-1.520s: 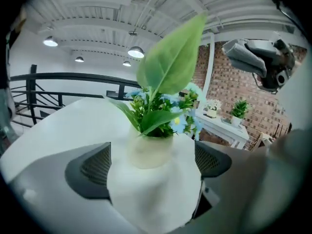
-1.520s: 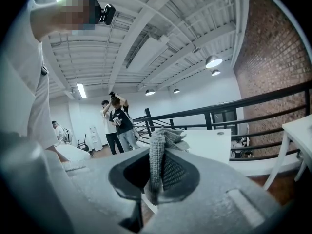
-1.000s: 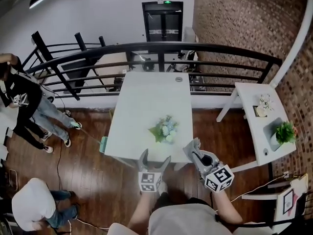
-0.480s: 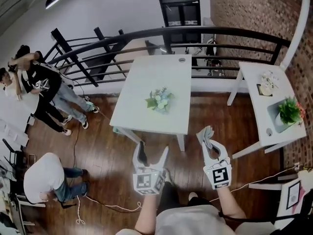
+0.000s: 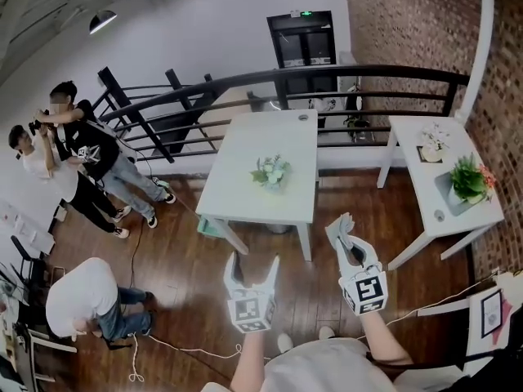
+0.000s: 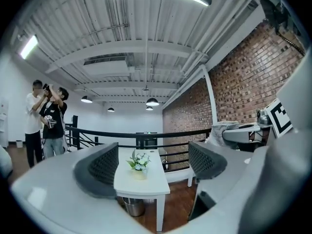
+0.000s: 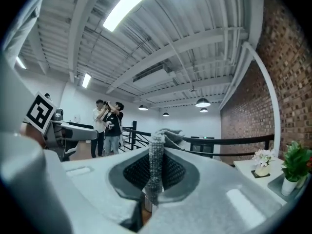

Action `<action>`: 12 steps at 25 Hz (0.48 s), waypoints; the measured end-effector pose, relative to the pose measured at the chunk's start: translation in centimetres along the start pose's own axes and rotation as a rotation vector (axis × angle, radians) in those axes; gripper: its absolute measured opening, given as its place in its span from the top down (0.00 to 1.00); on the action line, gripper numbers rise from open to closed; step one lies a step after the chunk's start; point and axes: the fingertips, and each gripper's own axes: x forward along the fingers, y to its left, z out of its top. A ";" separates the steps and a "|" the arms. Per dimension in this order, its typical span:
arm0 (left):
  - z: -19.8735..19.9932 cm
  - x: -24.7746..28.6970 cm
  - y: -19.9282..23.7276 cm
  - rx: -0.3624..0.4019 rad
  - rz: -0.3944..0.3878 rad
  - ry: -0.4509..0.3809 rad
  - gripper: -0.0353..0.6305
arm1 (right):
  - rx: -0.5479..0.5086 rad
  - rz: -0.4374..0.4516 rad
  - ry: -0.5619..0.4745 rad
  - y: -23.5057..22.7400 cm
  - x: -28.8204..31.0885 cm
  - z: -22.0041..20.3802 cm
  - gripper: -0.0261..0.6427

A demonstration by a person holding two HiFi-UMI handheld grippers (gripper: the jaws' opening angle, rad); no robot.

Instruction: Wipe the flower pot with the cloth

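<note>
The flower pot, a small pot of pale flowers and green leaves, stands on the white table well ahead of both grippers. In the left gripper view the flower pot shows far off between the jaws. My left gripper is open over the wood floor, short of the table's near edge; its jaws have just been closing with nothing between them. My right gripper is shut on a grey knitted cloth, which sticks up out of the jaws.
A white side table at the right carries a green plant and a small flower piece. A black railing runs behind both tables. Two people stand at the left; another person crouches at lower left. A bin sits under the table.
Both grippers have drawn back from the table's near edge, so the table and flower pot now lie farther ahead. The left jaws stand narrower. The cloth stays in the right gripper.
</note>
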 end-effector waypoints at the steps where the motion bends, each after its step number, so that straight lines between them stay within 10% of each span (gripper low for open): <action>1: -0.2 -0.6 0.0 -0.006 -0.001 0.005 0.25 | 0.002 0.010 0.000 1.0 -0.3 0.0 0.96; 12: -1.4 -4.7 1.6 -0.020 -0.024 0.013 0.35 | 0.000 -0.026 0.004 6.9 -2.1 0.5 0.96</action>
